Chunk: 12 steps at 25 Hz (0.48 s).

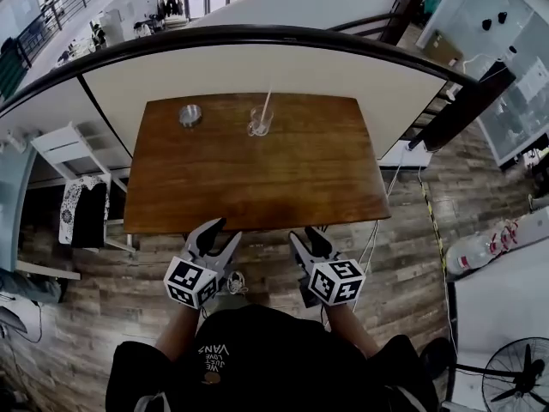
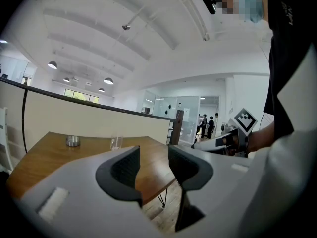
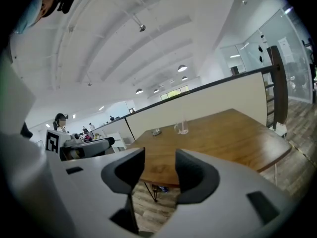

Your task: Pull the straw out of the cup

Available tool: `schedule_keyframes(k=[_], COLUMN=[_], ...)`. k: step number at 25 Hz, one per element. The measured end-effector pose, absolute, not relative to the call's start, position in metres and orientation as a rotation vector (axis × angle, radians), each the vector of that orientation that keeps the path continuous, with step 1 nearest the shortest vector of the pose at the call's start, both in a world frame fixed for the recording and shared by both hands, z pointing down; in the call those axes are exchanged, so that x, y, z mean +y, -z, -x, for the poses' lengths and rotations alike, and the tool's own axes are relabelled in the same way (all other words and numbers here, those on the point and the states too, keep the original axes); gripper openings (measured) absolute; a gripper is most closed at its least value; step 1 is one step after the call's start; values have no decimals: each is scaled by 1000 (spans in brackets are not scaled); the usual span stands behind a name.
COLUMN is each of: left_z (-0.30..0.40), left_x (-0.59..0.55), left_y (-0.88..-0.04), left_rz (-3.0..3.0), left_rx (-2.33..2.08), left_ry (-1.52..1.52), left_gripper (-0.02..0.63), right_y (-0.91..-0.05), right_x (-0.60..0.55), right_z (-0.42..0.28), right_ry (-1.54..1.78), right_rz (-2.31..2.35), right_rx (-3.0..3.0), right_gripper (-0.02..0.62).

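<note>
Near the far edge of the wooden table (image 1: 257,178), a small metal dish (image 1: 190,115) sits at eleven o'clock and a clear cup (image 1: 259,124) at twelve. A white straw (image 1: 265,106) stands in the cup, its long axis nearly upright, top leaning toward one o'clock. Off the near edge, the left gripper (image 1: 221,233) and right gripper (image 1: 306,234) hover above the floor, jaws parted, holding nothing.
</note>
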<state>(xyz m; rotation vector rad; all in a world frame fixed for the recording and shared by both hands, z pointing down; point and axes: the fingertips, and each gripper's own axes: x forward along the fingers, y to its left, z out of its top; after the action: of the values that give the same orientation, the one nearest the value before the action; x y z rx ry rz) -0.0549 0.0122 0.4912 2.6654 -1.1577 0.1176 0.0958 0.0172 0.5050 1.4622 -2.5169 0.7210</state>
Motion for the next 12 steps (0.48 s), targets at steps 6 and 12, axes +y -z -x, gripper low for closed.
schedule_keyframes(k=[6, 12], left_z=[73, 87], left_x=[-41, -83], left_y=[-488, -486], left_rz=[-2696, -2729], left_rx=[-1084, -1014], left_ry=[-119, -123], left_gripper=[164, 166], right_y=[-502, -498], right_x=[-26, -60], right_z=[-74, -59], right_ry=[-740, -741], right_rz=[-1525, -1603], right_rx=[-2491, -2466], right_gripper=[161, 161])
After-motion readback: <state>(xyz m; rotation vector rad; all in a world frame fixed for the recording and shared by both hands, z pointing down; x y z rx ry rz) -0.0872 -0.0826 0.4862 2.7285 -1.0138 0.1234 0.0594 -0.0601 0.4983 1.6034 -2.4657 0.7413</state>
